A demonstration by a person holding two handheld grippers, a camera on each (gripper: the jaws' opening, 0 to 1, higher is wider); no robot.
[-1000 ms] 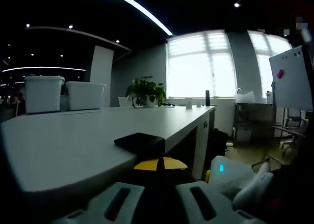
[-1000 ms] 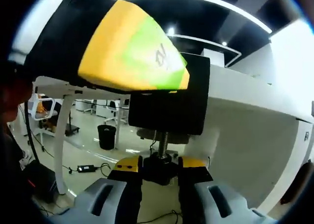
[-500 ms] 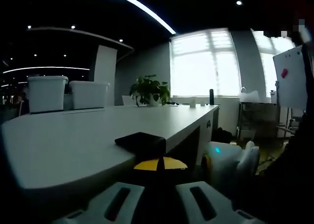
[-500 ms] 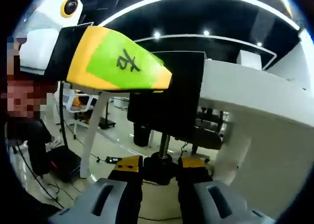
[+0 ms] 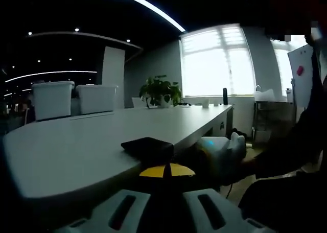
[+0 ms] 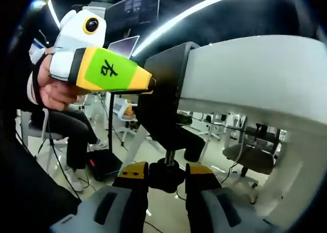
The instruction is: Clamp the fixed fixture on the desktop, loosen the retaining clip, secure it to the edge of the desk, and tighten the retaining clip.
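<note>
Clamp [image 6: 168, 110] is black and sits on the edge of the white desk [image 6: 255, 74]. In the right gripper view its body wraps around the desk edge, and its threaded screw [image 6: 169, 155] hangs down under the desk, ending in a round black knob [image 6: 166, 172]. The right gripper [image 6: 166, 178] has its two jaws, with yellow tips, pressed against both sides of this knob, so it pinches the knob. The left gripper [image 6: 102, 69] comes into this view from the left: a white body with a yellow and green part that carries a black character. A hand [image 6: 53, 92] holds it, and its tip touches the upper part of the clamp. Behind, office chairs [image 6: 245, 159] stand on a shiny floor [image 6: 153, 205].

In the left gripper view, the top plate of the clamp [image 5: 147, 146] lies flat on the desk [image 5: 76, 146] at the near edge. The left gripper [image 5: 166, 192] shows its pale jaws at the bottom with a yellow tip between them, just below the plate. I cannot tell if these jaws are closed on the clamp or only near it. The right gripper [image 5: 219, 154] shows on the right side, below the desk edge, white with a small blue light. Far on the desk stand two white bins [image 5: 71, 97] and a plant [image 5: 161, 90], before a bright window [image 5: 217, 59].
</note>
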